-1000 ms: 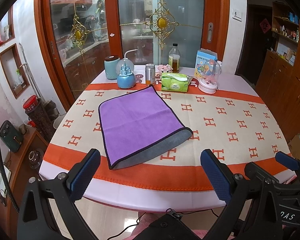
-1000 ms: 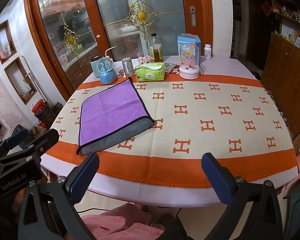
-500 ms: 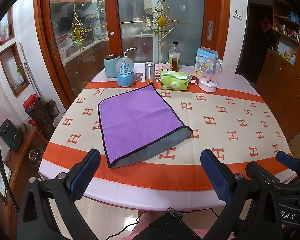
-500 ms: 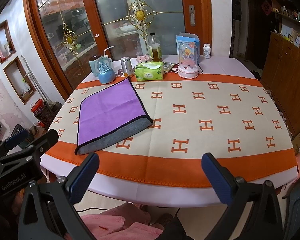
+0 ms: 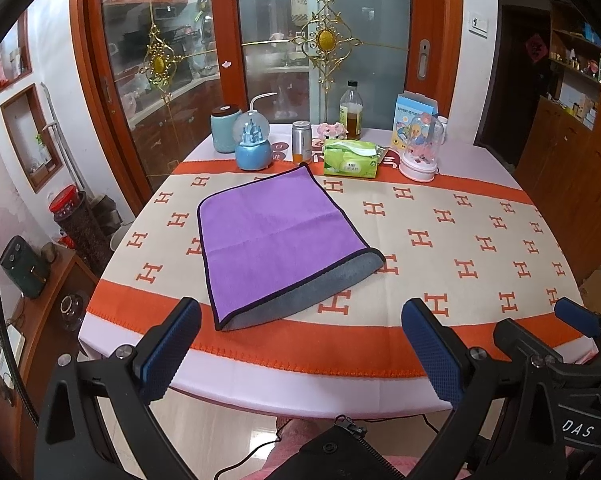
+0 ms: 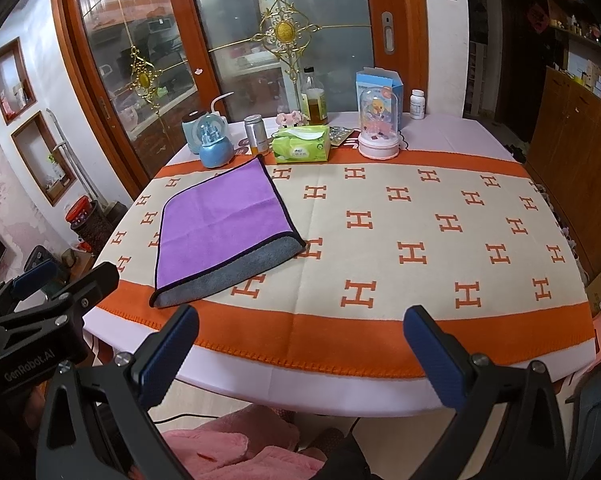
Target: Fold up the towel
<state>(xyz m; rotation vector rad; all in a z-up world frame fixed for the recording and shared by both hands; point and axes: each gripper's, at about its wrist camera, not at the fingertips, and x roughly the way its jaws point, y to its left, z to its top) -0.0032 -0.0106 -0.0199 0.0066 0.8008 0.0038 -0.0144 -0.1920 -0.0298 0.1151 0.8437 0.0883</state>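
Left gripper [image 5: 300, 340], marked "GenRobot.AI", and right gripper [image 6: 300, 344]: fingers wide, empty, before worktop [image 5: 480, 328] edge; towel [image 5: 276, 240] folded.

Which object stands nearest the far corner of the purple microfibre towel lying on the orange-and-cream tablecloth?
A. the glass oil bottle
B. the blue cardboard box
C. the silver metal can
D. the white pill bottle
C: in the right wrist view the far corner of the purple microfibre towel ends just in front of the silver metal can, while the other three stand farther back or off to the right.
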